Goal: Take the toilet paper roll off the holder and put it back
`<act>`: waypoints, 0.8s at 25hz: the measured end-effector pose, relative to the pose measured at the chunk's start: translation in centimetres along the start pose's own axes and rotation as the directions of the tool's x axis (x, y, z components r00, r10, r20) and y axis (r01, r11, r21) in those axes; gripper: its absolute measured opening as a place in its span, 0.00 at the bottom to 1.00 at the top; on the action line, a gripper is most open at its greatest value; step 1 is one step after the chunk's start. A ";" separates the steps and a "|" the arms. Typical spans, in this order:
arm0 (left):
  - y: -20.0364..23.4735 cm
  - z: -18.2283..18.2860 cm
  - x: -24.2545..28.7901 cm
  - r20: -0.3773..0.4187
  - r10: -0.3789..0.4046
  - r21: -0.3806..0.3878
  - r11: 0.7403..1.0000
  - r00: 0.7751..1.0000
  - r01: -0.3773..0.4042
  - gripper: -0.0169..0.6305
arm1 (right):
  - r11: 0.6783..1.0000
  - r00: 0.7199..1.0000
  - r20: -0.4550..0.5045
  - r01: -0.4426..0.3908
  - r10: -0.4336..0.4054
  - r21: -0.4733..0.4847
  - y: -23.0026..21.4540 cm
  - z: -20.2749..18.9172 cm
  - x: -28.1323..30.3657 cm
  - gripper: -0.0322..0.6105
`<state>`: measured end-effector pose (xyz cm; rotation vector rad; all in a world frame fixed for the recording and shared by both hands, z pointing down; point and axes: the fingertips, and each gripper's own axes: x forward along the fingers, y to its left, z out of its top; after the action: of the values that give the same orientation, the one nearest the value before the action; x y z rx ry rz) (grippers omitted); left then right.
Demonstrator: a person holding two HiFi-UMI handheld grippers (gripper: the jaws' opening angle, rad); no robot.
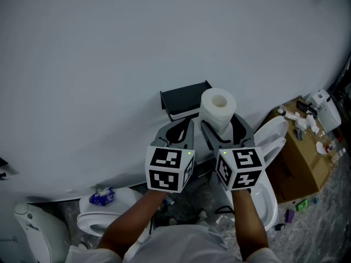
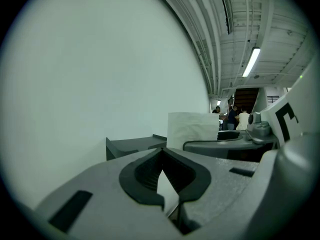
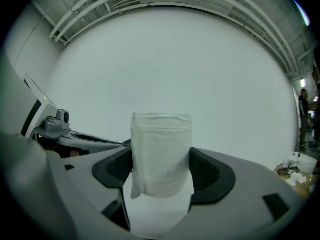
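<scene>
The right gripper (image 3: 161, 168) is clamped on the toilet paper roll (image 1: 218, 109), its 2 dark pads pressing opposite sides of the soft body, so the roll stands upright with its core hole facing up. Gripping it across the middle and not by the core leaves that hole free, which is probably what refitting needs. The roll is off the black holder (image 1: 184, 98), which is fixed to the white wall (image 1: 109, 53); the roll sits just in front of the holder's right end, and no view shows whether they touch. The left gripper (image 1: 178, 129) is level with the right and close beside it, its jaws closed on each other with nothing between them, so it seems to be waiting, ready to steady the holder if needed. Judging by the roll being free and near the holder, the removal looks done and the return is the step in hand. That will likely call for lining the core up with the holder's support, which these views do not show clearly.
</scene>
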<state>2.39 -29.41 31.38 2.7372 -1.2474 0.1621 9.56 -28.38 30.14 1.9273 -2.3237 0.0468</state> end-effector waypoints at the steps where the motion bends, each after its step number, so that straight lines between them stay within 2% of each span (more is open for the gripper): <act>1: 0.0 0.0 0.0 0.001 0.000 0.000 1.000 1.000 0.000 0.03 | 1.000 1.000 -0.001 0.000 0.000 0.000 0.0 0.0 0.0 0.59; 14: 0.3 0.2 0.2 0.006 0.016 -0.010 1.000 1.000 -0.016 0.03 | 1.000 1.000 0.011 -0.017 0.017 -0.004 -0.1 0.7 0.1 0.59; 20: 1.0 0.1 0.4 0.007 0.047 -0.015 0.999 0.999 -0.047 0.03 | 0.998 0.998 0.034 -0.062 0.061 0.009 0.1 2.0 0.5 0.59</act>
<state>1.86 -30.40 31.38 2.6995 -1.3096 0.1472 9.19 -29.04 28.22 1.8751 -2.4088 0.0323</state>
